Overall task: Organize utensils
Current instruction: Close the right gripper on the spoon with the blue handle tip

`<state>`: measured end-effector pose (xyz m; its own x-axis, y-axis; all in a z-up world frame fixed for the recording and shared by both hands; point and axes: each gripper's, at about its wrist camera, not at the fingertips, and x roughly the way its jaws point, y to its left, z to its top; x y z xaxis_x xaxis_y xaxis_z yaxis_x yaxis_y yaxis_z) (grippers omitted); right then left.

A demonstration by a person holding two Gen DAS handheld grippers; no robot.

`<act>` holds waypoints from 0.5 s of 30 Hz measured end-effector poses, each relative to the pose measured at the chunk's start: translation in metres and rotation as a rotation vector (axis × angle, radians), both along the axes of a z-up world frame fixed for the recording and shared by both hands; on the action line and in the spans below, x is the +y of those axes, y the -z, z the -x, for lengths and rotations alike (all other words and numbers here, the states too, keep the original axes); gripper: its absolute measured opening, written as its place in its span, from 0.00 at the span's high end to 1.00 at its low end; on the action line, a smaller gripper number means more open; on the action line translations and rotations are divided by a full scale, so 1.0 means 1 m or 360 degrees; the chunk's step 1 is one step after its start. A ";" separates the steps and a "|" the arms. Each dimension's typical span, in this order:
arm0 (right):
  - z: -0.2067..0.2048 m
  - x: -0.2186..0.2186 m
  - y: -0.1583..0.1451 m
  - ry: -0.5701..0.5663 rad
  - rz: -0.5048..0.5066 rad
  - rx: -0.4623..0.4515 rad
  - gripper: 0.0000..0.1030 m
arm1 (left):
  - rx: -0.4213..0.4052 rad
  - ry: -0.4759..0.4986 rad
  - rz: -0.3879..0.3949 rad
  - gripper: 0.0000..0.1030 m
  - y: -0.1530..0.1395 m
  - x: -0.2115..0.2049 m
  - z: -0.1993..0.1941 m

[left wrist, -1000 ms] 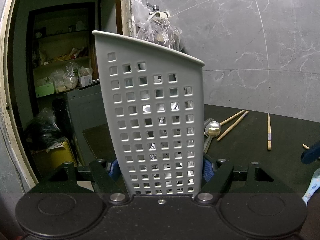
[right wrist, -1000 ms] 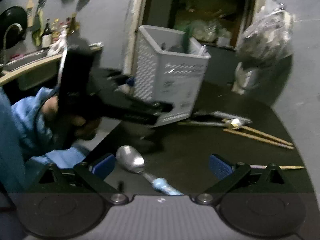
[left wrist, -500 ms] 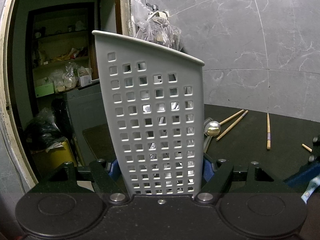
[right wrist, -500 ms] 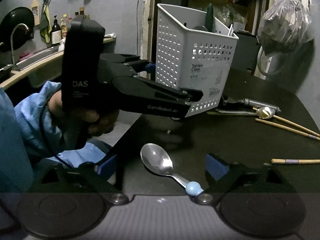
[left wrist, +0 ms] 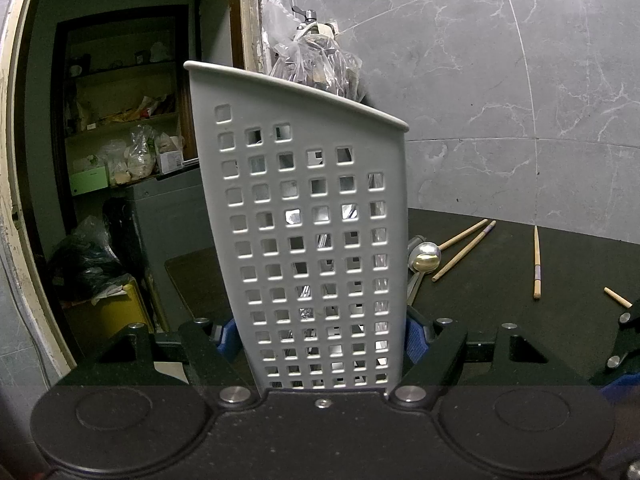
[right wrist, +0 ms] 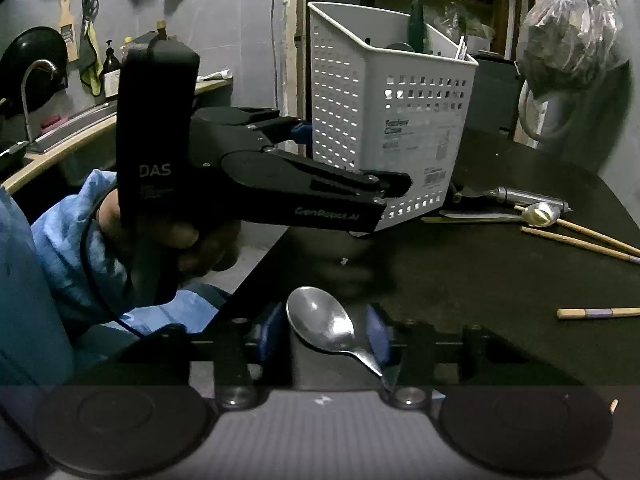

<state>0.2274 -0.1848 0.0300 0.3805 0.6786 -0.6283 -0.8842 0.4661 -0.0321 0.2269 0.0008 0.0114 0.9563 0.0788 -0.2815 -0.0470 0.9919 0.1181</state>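
spoon [right wrist: 322,322]: lying on the dark surface [right wrist: 460,280], bowl framed between the pads
right hand-held gripper [right wrist: 324,334]: closing, spoon not yet pinched
left hand-held gripper [left wrist: 320,336]: clamped on the white basket [left wrist: 304,208]

The left hand-held gripper [right wrist: 394,184] carries "DAS" in pale letters on its upright black body and "GenRobot.AI" along its near finger. The white perforated caddy [right wrist: 424,120] bears a label reading "Tzalev Case"; its smaller print is illegible.
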 end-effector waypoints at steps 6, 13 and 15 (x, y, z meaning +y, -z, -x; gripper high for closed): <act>-0.006 0.000 -0.001 0.0035 -0.0013 0.0019 0.68 | 0.0000 0.0000 0.0000 0.26 0.000 0.000 0.000; -0.029 -0.011 -0.004 0.0128 -0.0125 0.0253 0.78 | 0.0000 0.0000 0.0000 0.26 0.000 0.000 0.000; -0.039 -0.016 -0.004 0.0183 -0.0162 0.0331 0.83 | 0.0000 0.0000 -0.0001 0.26 0.000 0.000 0.000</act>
<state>0.2665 -0.2009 0.0338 0.3286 0.7022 -0.6316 -0.8078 0.5555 0.1973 0.2270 0.0006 0.0113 0.9563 0.0790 -0.2816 -0.0471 0.9918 0.1184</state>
